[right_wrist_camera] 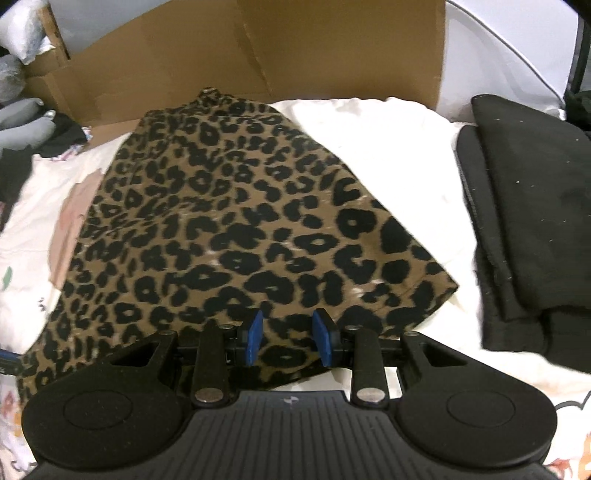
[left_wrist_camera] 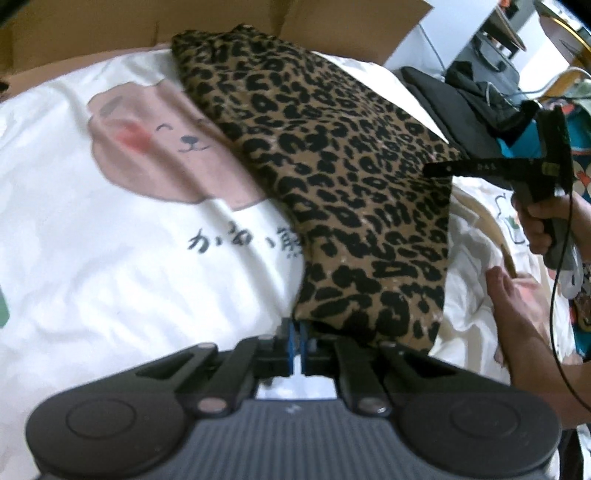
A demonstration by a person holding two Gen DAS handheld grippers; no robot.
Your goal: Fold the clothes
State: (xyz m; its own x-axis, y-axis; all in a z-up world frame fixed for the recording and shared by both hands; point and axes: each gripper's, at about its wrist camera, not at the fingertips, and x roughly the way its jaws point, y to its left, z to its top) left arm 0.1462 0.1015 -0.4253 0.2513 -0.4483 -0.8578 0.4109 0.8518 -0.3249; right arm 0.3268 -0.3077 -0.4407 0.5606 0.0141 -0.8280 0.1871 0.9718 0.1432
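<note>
With the left claw clamped on the leopard-print garment's near corner and the right claw apart over its near hem, keep both corners level so edges meet.

Brown cardboard sheet upright behind white bedding; cluttered desk beyond.

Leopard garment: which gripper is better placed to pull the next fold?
Left, probably. The left gripper is already shut on the corner of the leopard garment, while the right gripper hangs open above its near edge, holding nothing.
</note>
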